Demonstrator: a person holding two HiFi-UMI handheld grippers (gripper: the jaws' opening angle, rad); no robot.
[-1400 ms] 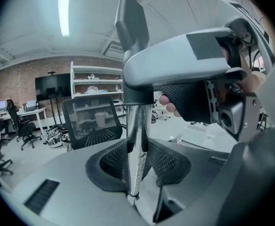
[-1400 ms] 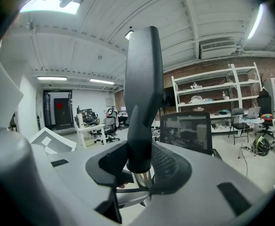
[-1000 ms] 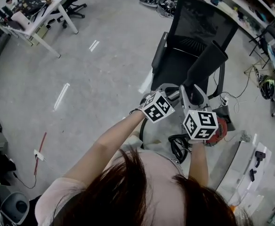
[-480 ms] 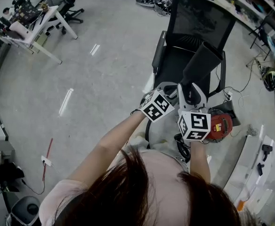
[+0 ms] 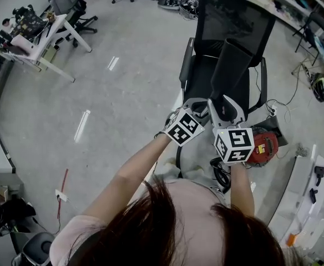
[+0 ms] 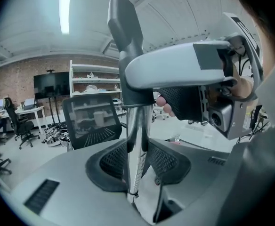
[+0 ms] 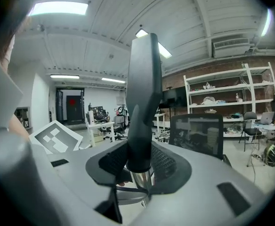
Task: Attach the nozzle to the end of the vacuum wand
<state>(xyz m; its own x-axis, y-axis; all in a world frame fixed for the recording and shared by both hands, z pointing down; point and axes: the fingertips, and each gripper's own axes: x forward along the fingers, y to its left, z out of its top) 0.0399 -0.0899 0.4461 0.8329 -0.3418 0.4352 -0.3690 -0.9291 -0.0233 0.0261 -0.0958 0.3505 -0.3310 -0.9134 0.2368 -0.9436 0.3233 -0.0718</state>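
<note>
A dark grey crevice nozzle (image 5: 232, 65) sits on the end of a chrome vacuum wand (image 6: 136, 145) and stands up in front of me. My left gripper (image 6: 137, 160) is shut on the chrome wand just below the nozzle's collar. My right gripper (image 7: 138, 166) is shut on the nozzle (image 7: 144, 98) at its lower collar, and the wand's chrome end (image 7: 142, 179) shows just beneath. In the head view the left gripper (image 5: 202, 107) and right gripper (image 5: 225, 108) meet close together at the joint. The joint itself is hidden by the jaws.
A black mesh office chair (image 5: 231, 24) stands directly behind the nozzle. The red vacuum body (image 5: 263, 147) and its black hose (image 5: 217, 170) lie on the floor at my right. Shelves (image 5: 295, 10) line the far right; a white desk (image 5: 45, 35) stands far left.
The head view has shifted a little, so the nozzle now looks more upright. Both grippers keep the same hold and stay together.
</note>
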